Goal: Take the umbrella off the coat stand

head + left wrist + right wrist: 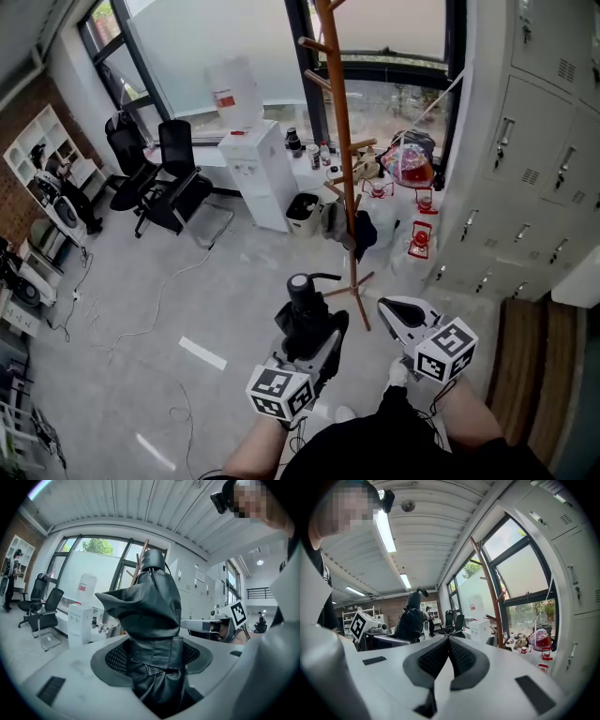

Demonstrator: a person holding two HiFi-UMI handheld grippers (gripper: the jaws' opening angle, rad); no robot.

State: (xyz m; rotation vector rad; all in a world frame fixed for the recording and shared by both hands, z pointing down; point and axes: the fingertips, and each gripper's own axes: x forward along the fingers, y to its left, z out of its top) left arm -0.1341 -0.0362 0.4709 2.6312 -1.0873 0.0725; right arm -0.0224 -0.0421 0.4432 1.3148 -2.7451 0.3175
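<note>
Jaws: L gripper [306, 349] clamped on folded black umbrella [151, 613]; R gripper [449, 649] pressed together, empty. Grey floor [187, 300], office rm w/ big window, lockers [536, 141] (R side). Umbrella clear of coat stand [341, 141], just in front; long axis approx. upright, hooked handle on top.

We are seeing 2 black office chairs [176, 178] standing left of the water dispenser [255, 173], a bin [302, 214] just right.

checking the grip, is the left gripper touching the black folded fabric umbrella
Touching. The left gripper view shows the left gripper clamped on the black folded fabric umbrella, pads against both sides.
</note>
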